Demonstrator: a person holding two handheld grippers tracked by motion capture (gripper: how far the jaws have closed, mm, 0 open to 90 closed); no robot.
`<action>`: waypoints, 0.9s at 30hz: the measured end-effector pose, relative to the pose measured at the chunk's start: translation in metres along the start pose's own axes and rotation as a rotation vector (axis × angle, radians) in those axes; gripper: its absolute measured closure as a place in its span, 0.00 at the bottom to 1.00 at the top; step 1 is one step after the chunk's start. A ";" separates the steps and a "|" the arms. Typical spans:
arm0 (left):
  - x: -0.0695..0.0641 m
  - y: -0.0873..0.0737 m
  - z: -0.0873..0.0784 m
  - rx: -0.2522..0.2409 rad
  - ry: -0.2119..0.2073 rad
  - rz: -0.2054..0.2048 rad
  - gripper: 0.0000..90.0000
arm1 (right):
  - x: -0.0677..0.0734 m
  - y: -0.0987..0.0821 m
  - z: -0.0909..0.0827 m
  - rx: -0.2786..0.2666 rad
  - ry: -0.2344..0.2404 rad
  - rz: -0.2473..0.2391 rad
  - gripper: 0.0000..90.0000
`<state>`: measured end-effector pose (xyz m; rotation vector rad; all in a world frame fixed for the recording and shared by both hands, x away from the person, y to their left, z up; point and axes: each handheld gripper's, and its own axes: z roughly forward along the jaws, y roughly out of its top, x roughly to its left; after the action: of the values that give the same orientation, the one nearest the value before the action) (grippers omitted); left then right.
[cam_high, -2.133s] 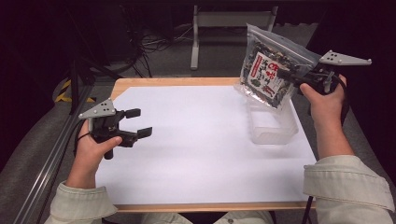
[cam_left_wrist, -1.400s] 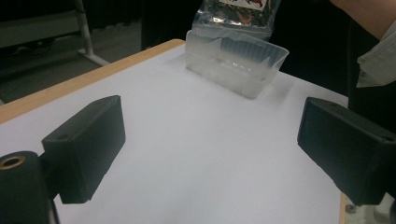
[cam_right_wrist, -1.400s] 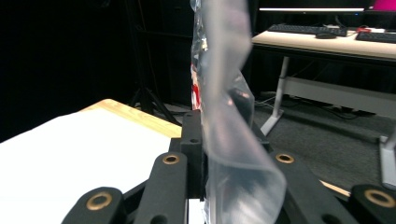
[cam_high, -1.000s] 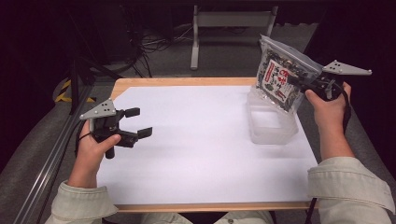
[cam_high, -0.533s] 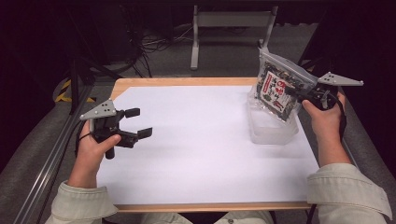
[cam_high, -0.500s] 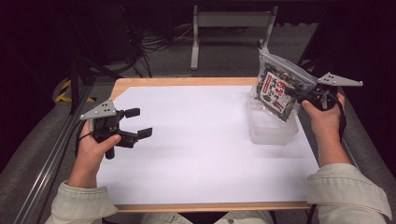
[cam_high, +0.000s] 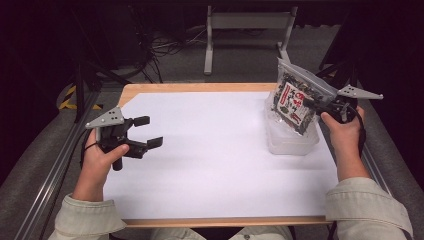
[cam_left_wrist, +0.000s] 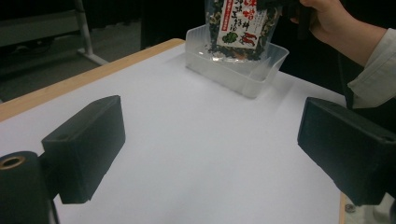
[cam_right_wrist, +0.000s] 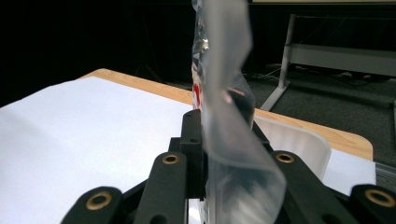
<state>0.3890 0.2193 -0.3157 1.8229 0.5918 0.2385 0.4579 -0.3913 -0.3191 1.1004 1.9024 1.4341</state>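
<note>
My right claw (cam_high: 320, 106) was clenched on the top edge of the clear plastic pouch of dried greens with a red-and-white label (cam_high: 292, 100), its bottom inside the clear rectangular plastic tub (cam_high: 292, 142) on the white-covered desk (cam_high: 210, 150). Placement step; in my judgement, next came lowering fully, then release. My left claw (cam_high: 145, 132) hung released, well apart.

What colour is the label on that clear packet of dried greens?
The label is white with red lettering, clearest in the left gripper view.

Two grippers: the left gripper (cam_high: 145, 131) and the right gripper (cam_high: 320, 104). One printed snack bag (cam_high: 295, 100) and one clear plastic container (cam_high: 292, 142) near the table's (cam_high: 200, 87) right edge.
</note>
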 end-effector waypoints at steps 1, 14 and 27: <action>0.000 0.000 0.000 -0.002 -0.002 -0.008 0.09 | -0.001 -0.001 0.000 -0.003 0.000 0.003 0.84; 0.000 -0.001 0.001 0.001 -0.002 -0.011 0.09 | 0.001 -0.017 0.009 0.028 -0.008 0.011 0.84; 0.001 -0.002 0.003 0.009 -0.001 -0.010 0.09 | -0.007 -0.029 0.007 0.001 -0.001 0.066 0.84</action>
<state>0.3900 0.2179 -0.3187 1.8280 0.6019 0.2291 0.4582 -0.3963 -0.3493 1.1743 1.8821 1.4676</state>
